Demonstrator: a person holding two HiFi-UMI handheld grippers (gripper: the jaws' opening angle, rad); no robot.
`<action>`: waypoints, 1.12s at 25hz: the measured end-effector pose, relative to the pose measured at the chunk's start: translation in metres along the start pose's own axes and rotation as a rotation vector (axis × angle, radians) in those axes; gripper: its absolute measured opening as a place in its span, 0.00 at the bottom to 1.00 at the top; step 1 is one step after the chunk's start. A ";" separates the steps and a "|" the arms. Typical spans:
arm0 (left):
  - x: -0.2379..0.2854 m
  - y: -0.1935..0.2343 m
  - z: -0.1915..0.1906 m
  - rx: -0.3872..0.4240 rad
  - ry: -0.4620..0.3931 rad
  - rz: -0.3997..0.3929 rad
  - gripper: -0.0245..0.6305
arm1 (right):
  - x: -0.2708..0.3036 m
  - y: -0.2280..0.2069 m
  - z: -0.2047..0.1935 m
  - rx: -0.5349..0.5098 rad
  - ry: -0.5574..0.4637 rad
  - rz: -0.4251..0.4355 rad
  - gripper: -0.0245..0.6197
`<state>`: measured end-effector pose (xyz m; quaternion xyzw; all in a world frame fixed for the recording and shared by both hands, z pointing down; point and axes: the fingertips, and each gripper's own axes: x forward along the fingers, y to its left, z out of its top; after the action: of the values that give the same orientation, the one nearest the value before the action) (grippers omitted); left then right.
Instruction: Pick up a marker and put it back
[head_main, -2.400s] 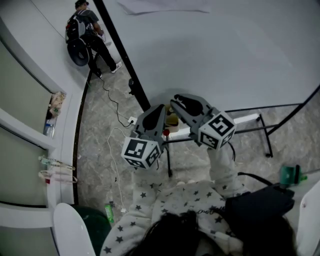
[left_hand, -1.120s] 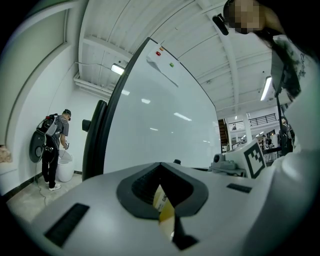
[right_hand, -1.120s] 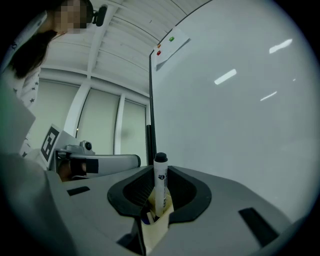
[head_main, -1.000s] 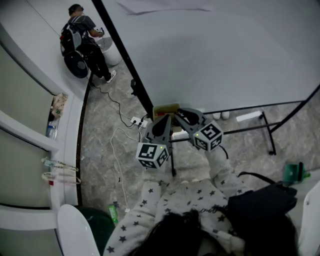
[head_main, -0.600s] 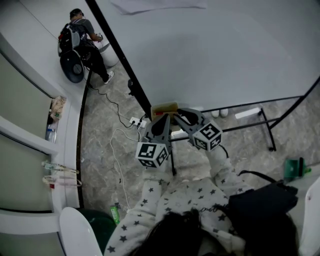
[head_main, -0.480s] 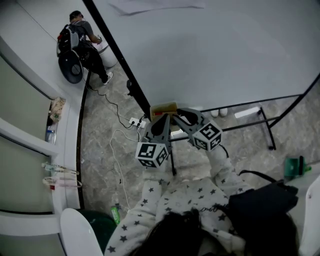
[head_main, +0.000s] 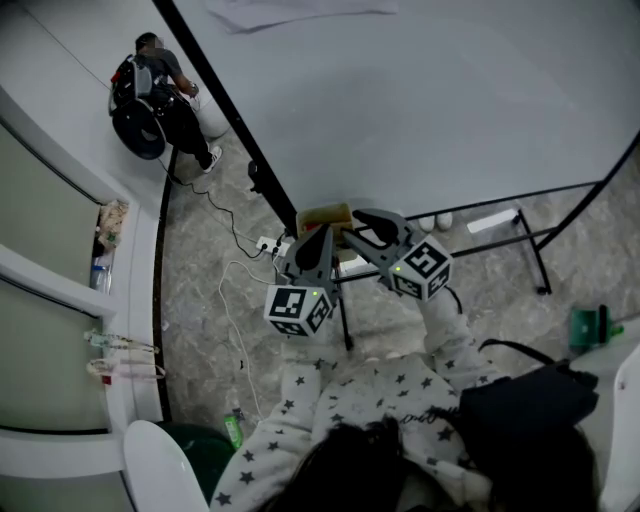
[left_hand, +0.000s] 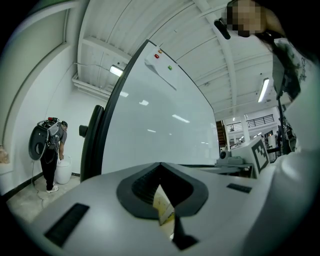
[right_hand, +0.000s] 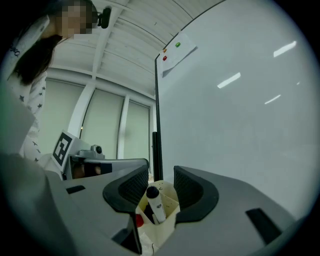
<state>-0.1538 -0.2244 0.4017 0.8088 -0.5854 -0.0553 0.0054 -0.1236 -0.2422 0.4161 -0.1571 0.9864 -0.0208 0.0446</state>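
Opening right gripper (right_hand: 161, 176), ribbed fingers (right_hand: 189, 187) flanking black-capped marker (right_hand: 157, 209), cream holder (right_hand: 169, 223)

Even indoor light; lamp glare on whiteboard (right_hand: 240, 125); fisheye-warped dark edges.

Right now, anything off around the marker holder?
Nothing spilled or damaged. The black-capped marker leans in the cream holder instead of standing straight, untouched between the right gripper's opening jaws. The left gripper is pinched on a thin cream wall, apparently the holder's.
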 end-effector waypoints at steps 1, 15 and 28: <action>-0.002 -0.001 0.005 0.006 -0.005 0.001 0.04 | -0.002 0.003 0.005 -0.006 -0.001 0.010 0.29; -0.005 -0.015 0.046 0.067 -0.033 -0.025 0.04 | -0.011 0.020 0.063 -0.043 -0.014 0.049 0.05; -0.004 -0.030 0.078 0.137 0.016 -0.054 0.04 | -0.012 0.026 0.099 -0.022 -0.031 0.046 0.05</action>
<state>-0.1338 -0.2064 0.3224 0.8232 -0.5658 -0.0090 -0.0469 -0.1109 -0.2164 0.3175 -0.1349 0.9891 -0.0066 0.0585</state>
